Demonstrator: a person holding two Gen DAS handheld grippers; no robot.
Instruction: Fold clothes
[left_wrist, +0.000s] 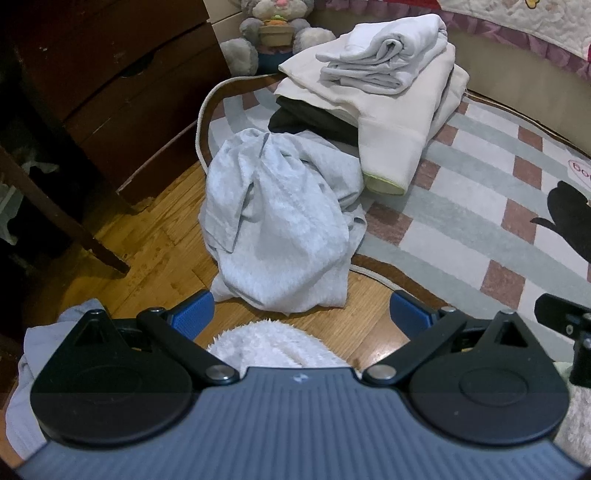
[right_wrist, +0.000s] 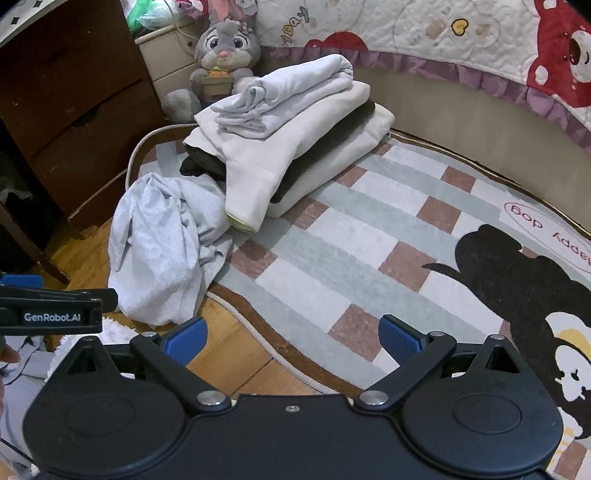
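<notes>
A crumpled light grey garment (left_wrist: 280, 225) lies in a heap where the wood floor meets the rug; the right wrist view shows the same garment (right_wrist: 162, 247) at left. Behind it stands a stack of folded clothes (left_wrist: 384, 96) in white, cream and dark cloth, seen again as the stack (right_wrist: 291, 140) in the right wrist view. My left gripper (left_wrist: 302, 312) is open just short of the heap, with nothing between its blue fingers. My right gripper (right_wrist: 291, 339) is open above the rug's edge, holding nothing.
A checked rug (right_wrist: 369, 251) with a dog picture covers the floor at right. A dark wooden cabinet (left_wrist: 110, 74) stands at left. A grey plush rabbit (right_wrist: 221, 55) sits at the back by a quilted bed edge (right_wrist: 443, 40). White fluffy cloth (left_wrist: 273, 347) lies under my left gripper.
</notes>
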